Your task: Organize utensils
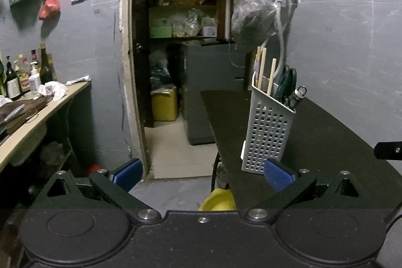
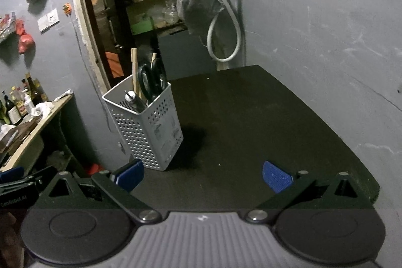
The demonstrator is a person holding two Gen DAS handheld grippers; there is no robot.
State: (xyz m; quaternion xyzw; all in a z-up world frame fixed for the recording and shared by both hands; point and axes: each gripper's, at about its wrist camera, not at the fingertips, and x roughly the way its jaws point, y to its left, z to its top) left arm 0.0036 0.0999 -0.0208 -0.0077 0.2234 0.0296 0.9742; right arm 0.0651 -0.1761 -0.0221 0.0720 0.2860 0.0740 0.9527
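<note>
A white perforated utensil holder (image 1: 267, 135) (image 2: 148, 124) stands upright on the black table (image 1: 326, 142) (image 2: 251, 117), near its left edge. Inside it are wooden chopsticks (image 1: 262, 69) (image 2: 135, 69), green-handled scissors (image 1: 286, 84) (image 2: 150, 82) and a metal-capped tool (image 1: 297, 96) (image 2: 133, 99). My left gripper (image 1: 203, 173) is open at the table's left edge, its right pad just in front of the holder's base. My right gripper (image 2: 203, 175) is open over the table's near edge, with nothing between its blue pads; the holder is ahead to its left.
A doorway (image 1: 186, 42) opens onto a storeroom with shelves and a yellow container (image 1: 164, 104). A wooden counter (image 1: 37, 122) at the left carries bottles and cloths. A tap with a hose and a hanging bag (image 2: 198, 6) sit on the wall behind the table.
</note>
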